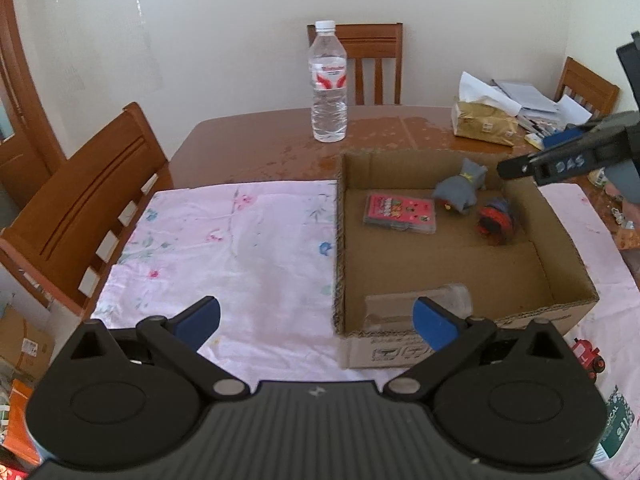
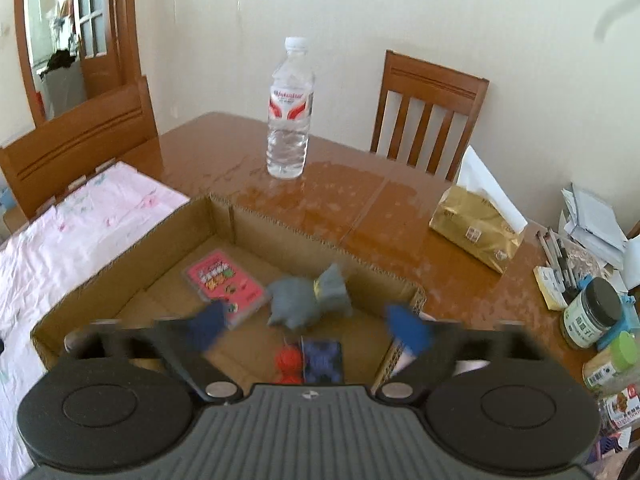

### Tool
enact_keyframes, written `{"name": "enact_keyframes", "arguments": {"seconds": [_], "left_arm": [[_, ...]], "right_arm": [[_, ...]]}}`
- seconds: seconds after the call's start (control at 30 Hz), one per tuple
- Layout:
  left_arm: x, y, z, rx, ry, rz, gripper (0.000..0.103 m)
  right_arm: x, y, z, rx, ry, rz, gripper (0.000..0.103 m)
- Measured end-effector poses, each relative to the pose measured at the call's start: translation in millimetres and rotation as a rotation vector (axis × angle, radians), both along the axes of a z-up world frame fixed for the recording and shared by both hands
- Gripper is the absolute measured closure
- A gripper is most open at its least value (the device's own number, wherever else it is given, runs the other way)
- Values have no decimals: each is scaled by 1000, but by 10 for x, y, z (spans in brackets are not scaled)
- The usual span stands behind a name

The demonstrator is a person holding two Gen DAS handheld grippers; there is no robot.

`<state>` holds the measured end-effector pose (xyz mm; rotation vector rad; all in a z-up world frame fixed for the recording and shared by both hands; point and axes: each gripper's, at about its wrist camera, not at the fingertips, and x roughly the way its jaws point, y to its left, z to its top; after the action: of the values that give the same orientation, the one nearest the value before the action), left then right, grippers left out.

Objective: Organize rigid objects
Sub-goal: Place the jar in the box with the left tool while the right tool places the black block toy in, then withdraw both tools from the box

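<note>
An open cardboard box [image 1: 339,240] [image 2: 120,260] sits on a pink floral cloth [image 1: 224,248]. Inside it lie a pink card case [image 1: 400,214] [image 2: 224,284], a grey soft-looking toy animal [image 1: 460,190] [image 2: 308,300] and a red-and-blue toy [image 1: 496,220] [image 2: 308,360]. My left gripper [image 1: 316,322] is open and empty, straddling the box's near left corner. My right gripper [image 2: 308,326] is open over the box with the red-and-blue toy lying below it, untouched. In the left wrist view the right gripper [image 1: 532,155] hangs over the box's far right corner.
A water bottle [image 1: 329,84] [image 2: 289,112] stands on the brown table [image 1: 260,152] behind the box. A gold tissue pack [image 2: 476,224], papers, pens and jars [image 2: 592,312] crowd the right side. A red toy train [image 1: 588,356] lies by the box. Wooden chairs [image 1: 80,208] surround the table.
</note>
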<state>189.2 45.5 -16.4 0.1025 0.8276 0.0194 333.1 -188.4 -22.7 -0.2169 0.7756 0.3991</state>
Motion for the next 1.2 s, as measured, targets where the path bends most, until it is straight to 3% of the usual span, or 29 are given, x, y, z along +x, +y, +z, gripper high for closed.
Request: {"name": "enact_keyframes", "arguments": {"seconds": [0.5, 0.8, 1.2], "left_arm": [[-88, 36, -43, 16, 21, 10, 1], [-167, -40, -141, 53, 35, -112, 1], [-316, 22, -380, 4, 87, -240, 1]], "right_arm": [[-426, -15, -33, -10, 26, -61, 0], [-838, -105, -99, -21, 64, -194, 0], [-1481, -57, -321, -58, 157, -399, 0]]}}
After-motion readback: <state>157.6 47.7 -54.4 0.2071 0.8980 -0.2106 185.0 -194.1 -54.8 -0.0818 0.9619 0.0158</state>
